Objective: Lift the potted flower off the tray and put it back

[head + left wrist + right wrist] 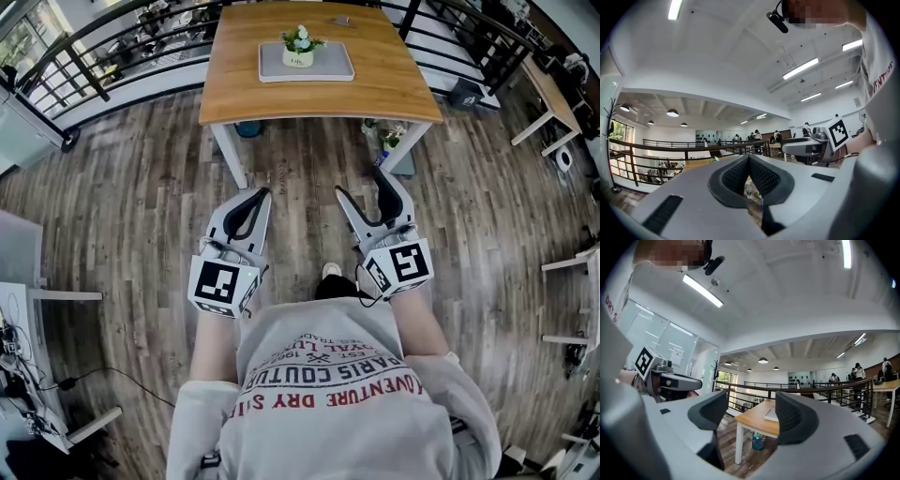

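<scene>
The potted flower (299,47), green leaves with white blooms in a small white pot, stands upright on a grey tray (328,67) on the wooden table (375,89) at the far side of the room. Both grippers are held level in front of my chest, well short of the table. My left gripper (256,194) is shut with nothing in it; in the left gripper view its pads (761,176) meet at the tip. My right gripper (361,183) stands open and empty. The right gripper view shows the table (754,420) and tray (770,415) between its jaws; the pot is hidden there.
Wood floor lies between me and the table. Under the table sit a blue bin (248,128) and some bottles (384,141). A black railing (84,56) runs behind the table. A black bag (466,92) and another desk (553,94) are at the right.
</scene>
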Demonstrator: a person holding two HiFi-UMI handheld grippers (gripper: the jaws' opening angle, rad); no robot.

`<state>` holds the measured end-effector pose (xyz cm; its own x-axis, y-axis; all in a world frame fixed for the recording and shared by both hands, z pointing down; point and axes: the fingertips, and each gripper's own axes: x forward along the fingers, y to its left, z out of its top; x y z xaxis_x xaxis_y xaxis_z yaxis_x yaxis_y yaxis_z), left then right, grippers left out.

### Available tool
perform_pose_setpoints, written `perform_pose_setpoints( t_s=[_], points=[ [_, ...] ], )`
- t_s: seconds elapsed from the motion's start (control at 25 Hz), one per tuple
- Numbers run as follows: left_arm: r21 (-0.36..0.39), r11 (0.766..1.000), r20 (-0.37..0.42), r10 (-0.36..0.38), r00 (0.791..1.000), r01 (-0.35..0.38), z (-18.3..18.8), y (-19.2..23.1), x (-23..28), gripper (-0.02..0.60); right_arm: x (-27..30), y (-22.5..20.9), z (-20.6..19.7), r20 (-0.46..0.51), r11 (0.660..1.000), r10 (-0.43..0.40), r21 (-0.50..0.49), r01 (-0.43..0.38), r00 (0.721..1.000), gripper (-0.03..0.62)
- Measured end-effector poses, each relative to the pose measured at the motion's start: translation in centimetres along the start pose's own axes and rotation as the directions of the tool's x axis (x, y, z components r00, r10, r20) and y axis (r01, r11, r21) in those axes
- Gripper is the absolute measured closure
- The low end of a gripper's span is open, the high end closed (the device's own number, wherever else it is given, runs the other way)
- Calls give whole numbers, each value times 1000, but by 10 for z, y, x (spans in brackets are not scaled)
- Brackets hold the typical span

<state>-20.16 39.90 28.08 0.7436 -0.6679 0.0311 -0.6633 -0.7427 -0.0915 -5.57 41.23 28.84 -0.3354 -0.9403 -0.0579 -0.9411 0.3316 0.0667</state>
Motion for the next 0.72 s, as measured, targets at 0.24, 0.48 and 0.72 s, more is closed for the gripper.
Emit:
perform_pose_setpoints(
  t_s=[0.24, 0.48, 0.72],
  points=[
    [-20, 999, -1, 30, 1000, -30, -4, 19, 19, 569, 25, -17, -4, -1, 1000, 15, -12, -15, 1000, 200],
    [-25, 997, -21, 66, 998, -67, -15, 46, 63, 569, 75, -54, -20, -10, 998, 59, 10, -59, 998, 197],
    [-19, 986, -48, 163, 986, -164, -29, 89, 129, 569, 150, -101, -45, -18, 987, 159, -5, -159, 987, 198]
  ],
)
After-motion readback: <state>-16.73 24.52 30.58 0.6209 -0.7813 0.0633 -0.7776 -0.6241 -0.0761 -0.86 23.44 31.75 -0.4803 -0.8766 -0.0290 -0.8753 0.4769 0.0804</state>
